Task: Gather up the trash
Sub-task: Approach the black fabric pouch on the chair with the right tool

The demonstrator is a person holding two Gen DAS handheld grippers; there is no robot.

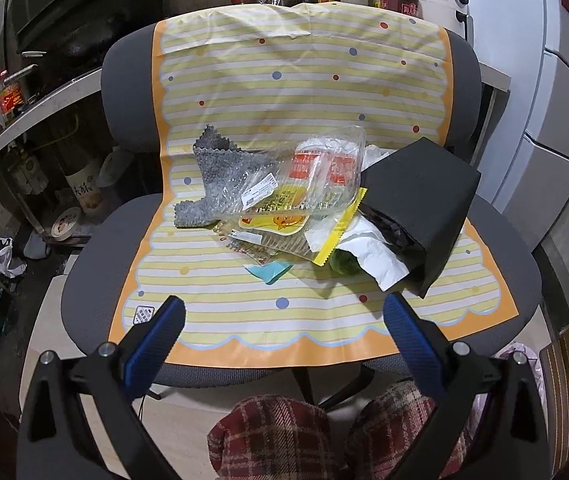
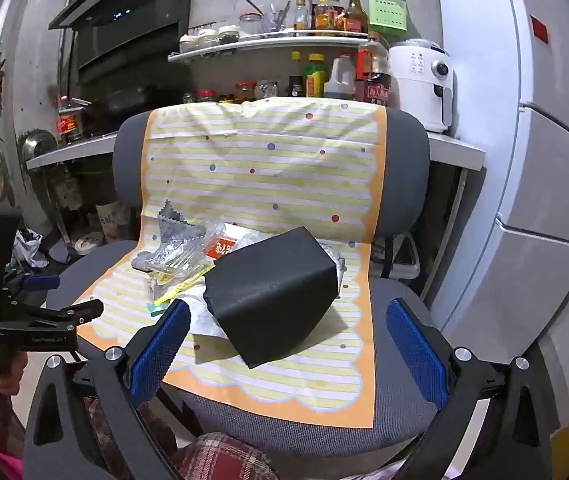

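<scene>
Both tools are spread wide and empty: my left gripper (image 1: 284,322) hovers short of the trash pile; my right gripper (image 2: 288,330) hangs just before the tipped black bin (image 2: 272,294), which lies on its side ahead of me on the striped mat (image 1: 244,328). Beyond my left fingers sit the clear plastic tray (image 1: 308,176), yellow wrapper (image 1: 338,228), white tissue (image 1: 376,256) and grey cloth (image 1: 214,176); the risk, I judge, is pinching the slick mat with a wrapper and dragging everything off the chair (image 1: 96,280); the light bin may also skid away when nudged.

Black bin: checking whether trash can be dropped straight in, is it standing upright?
No, the black bin lies tipped on its side on the striped mat.
</scene>
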